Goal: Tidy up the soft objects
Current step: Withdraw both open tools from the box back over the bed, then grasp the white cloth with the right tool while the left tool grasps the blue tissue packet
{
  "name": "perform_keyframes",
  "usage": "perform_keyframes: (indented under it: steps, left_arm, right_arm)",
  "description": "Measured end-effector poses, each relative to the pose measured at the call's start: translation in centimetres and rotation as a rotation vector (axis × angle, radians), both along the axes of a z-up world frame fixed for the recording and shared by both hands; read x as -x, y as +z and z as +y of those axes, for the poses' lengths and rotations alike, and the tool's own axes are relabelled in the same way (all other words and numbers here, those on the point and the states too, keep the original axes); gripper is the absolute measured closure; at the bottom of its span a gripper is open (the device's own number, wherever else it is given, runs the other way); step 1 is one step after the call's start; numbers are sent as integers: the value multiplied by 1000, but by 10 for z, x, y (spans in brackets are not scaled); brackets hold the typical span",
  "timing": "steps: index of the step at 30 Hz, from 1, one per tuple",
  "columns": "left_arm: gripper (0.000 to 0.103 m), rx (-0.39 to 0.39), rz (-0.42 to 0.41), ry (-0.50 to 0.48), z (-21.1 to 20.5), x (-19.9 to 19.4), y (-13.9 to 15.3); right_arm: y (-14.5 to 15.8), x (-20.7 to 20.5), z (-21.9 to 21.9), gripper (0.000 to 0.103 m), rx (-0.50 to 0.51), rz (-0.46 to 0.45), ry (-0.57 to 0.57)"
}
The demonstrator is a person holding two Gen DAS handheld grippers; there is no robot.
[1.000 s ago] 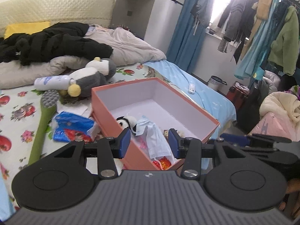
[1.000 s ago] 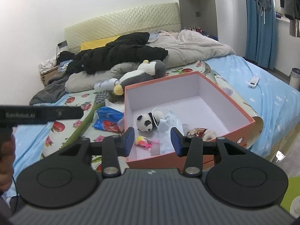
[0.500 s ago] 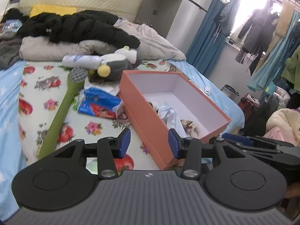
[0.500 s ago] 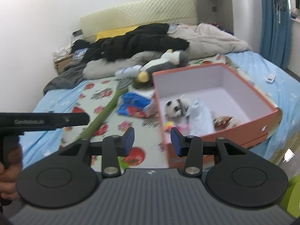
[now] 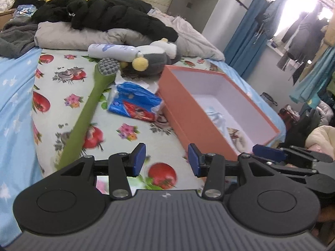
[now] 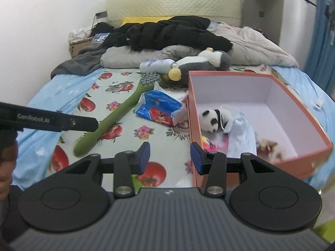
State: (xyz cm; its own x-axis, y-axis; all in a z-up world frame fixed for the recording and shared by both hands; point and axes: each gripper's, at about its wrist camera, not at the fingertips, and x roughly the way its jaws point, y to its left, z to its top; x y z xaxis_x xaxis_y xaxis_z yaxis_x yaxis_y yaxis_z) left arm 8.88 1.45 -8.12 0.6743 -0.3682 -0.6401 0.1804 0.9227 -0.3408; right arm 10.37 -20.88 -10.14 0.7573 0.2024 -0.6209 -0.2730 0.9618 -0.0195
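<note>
An orange box (image 6: 309, 117) with a white inside lies on the bed; it also shows in the left wrist view (image 5: 184, 104). It holds a small panda plush (image 6: 213, 118), a pale blue face mask (image 6: 240, 133) and small bits. On the sheet left of it lie a blue tissue pack (image 6: 159, 108) (image 5: 134, 102), a green long-handled brush (image 6: 117, 119) (image 5: 90, 108), a grey penguin plush (image 6: 201, 62) (image 5: 150, 60) and a white bottle (image 6: 157, 65) (image 5: 111, 50). My left gripper (image 5: 166, 162) and right gripper (image 6: 170, 156) are both open and empty, above the sheet's near part.
Black coat (image 6: 171, 31) and grey bedding (image 6: 251, 46) are piled at the head of the bed. The other gripper's body (image 6: 48, 121) reaches in from the left. Blue curtain (image 5: 247, 31) and hanging clothes (image 5: 303, 37) stand to the right of the bed.
Both grippers have swung left, away from over the box, so that the sheet with the brush and tissue pack now lies ahead. Both stayed open and empty.
</note>
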Motion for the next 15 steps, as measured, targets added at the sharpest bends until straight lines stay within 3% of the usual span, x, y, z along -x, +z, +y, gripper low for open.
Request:
perform_keyframes:
  steps: [8, 11, 15]
  left_arm:
    - [52, -38, 50, 47, 19, -75, -34]
    - [43, -41, 55, 54, 22, -100, -46]
    - [42, -34, 66, 61, 24, -131, -65]
  right_arm:
    - [-12, -74, -2, 57, 81, 33, 82]
    - [-18, -105, 3, 57, 121, 46, 111]
    - [-21, -144, 13, 57, 134, 62, 171]
